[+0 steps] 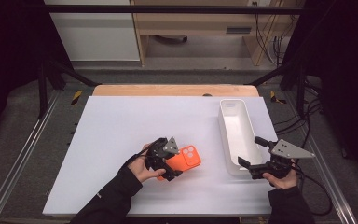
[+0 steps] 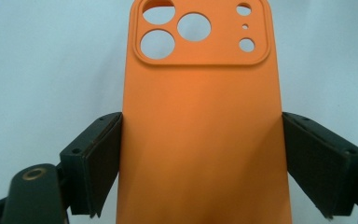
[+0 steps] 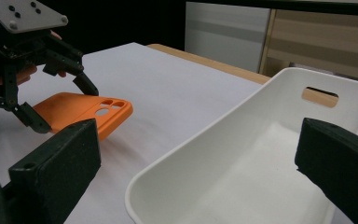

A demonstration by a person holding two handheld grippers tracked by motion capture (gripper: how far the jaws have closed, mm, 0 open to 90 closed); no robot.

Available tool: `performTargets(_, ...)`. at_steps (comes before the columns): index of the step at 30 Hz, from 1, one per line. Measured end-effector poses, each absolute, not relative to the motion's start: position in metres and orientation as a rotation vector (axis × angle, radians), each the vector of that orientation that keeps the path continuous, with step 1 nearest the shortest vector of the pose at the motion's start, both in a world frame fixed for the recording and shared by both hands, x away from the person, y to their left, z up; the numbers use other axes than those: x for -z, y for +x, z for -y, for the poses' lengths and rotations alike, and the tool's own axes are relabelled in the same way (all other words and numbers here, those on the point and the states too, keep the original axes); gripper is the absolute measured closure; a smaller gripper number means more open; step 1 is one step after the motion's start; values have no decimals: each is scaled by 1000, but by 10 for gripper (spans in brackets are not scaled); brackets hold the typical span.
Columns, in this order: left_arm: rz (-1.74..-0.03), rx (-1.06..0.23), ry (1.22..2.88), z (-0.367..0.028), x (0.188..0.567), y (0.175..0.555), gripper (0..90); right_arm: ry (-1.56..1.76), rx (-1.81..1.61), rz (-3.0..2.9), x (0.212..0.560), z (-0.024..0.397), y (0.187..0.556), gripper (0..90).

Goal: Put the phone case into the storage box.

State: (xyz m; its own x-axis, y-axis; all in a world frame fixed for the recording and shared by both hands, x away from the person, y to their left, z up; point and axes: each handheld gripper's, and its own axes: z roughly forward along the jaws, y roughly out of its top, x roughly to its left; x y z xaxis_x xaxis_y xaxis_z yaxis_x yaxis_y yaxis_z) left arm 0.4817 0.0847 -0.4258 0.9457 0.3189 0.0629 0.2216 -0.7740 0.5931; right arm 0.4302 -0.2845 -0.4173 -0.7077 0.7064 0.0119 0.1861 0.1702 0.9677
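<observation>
Grasp done: left hand-held gripper [image 1: 168, 163] clamped on the long edges of the orange phone case [image 2: 200, 130], camera-cutout end pointing away from the hand. Case tilted, far end raised off the white tabletop [image 1: 121, 126]; near end possibly touching, hard to tell. Right hand-held gripper [image 1: 251, 158] spread wide at the near end of the white bin [image 1: 249, 126], pads pressing nothing. Left to do, by judgement: carrying the case across and dropping it into the empty bin. Near end of the case hidden behind the left hand [image 1: 142, 169].
</observation>
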Motion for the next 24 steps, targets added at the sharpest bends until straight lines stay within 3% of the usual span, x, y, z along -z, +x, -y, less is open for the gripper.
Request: performTargets(24,-297,-241,2445,-84,406,469,157,720,-1501,-2123,412,256,427,5)
